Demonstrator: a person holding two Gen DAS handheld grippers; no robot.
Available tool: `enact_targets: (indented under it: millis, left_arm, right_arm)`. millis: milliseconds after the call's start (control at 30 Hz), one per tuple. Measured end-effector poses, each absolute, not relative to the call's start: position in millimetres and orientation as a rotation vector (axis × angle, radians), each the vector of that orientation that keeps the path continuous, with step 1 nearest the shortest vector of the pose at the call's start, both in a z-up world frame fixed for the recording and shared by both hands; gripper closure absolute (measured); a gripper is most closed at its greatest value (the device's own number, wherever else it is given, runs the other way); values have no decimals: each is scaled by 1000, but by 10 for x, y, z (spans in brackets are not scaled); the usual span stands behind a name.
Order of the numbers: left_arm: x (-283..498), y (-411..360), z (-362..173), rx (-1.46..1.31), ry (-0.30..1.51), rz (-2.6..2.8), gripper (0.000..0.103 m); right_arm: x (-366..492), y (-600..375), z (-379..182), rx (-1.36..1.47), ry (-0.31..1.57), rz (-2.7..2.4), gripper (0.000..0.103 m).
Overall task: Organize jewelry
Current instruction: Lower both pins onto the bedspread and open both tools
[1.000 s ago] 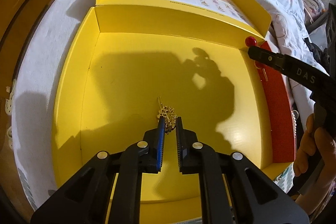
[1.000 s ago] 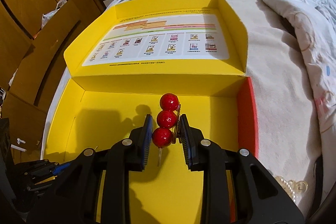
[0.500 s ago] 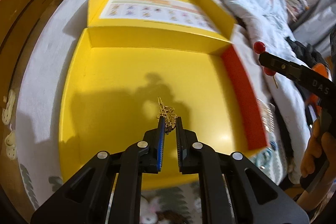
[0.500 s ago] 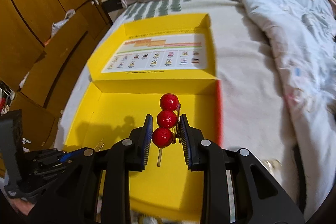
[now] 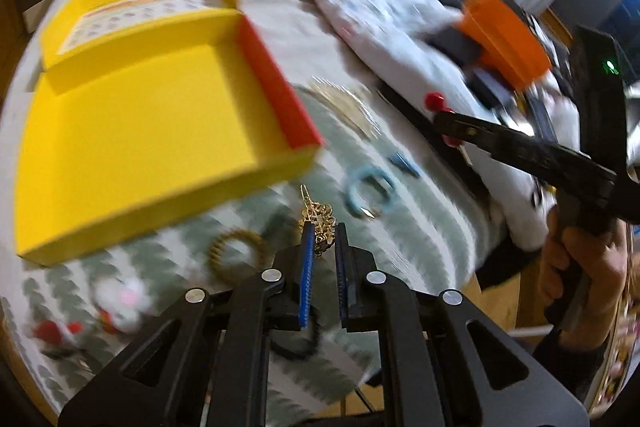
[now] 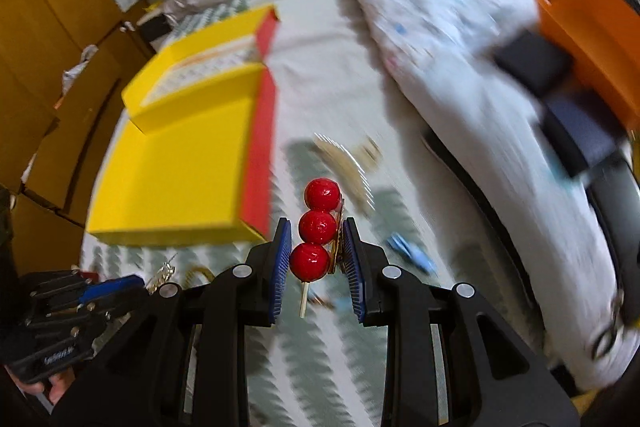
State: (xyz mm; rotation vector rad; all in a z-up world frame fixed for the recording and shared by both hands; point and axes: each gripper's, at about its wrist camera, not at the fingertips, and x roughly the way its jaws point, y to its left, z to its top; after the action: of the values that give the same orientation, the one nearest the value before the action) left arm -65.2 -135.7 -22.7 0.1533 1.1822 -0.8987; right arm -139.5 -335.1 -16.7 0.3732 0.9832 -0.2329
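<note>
Work surface: a bed with a green-and-white patterned cover, heavily motion-blurred. A rumpled pale printed quilt lies along its right side; tan wooden cupboards stand to the left. An open yellow cardboard box with one red side wall rests on the cover; its lid carries a printed sheet, unreadable. Lettering on the tool bodies is too blurred to read.

The left gripper is clenched on a small gold chain cluster, held above the cover, outside the box. The right gripper grips a hairpin of three red balls on a stick, also beyond the box.
</note>
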Motion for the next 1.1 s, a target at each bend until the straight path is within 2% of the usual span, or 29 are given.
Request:
enact_targets:
  millis: [233,467,900,967,1067,1100]
  left_arm:
    - [-1036,-1710,-537,232,1258,-950,93]
    - [-1274,-1902,-747,297,1295,-974,93]
    - [-1181,-1967,-1046,336,1339,-917,92]
    - [-1210,-1980,-1014,345,1328,-922,89]
    - [-1226,-1971,-946,342,1301,-926,76]
    - [-1230,-1971,-926,343,1294,-927,68]
  right_arm:
    - [-1830,-3418,-543,388,1082,-294,76]
    - [-1877,-3410,-881,381,1182,-314,76]
    - [-1805,-3478,-1029,363,1217,-343,72]
    - [-1810,-3487,-1027,367,1220,-342,71]
    - [-1823,-3484,-987,364,1206,-345,71]
    - [-1821,-3482,-970,362,1200,-344,71]
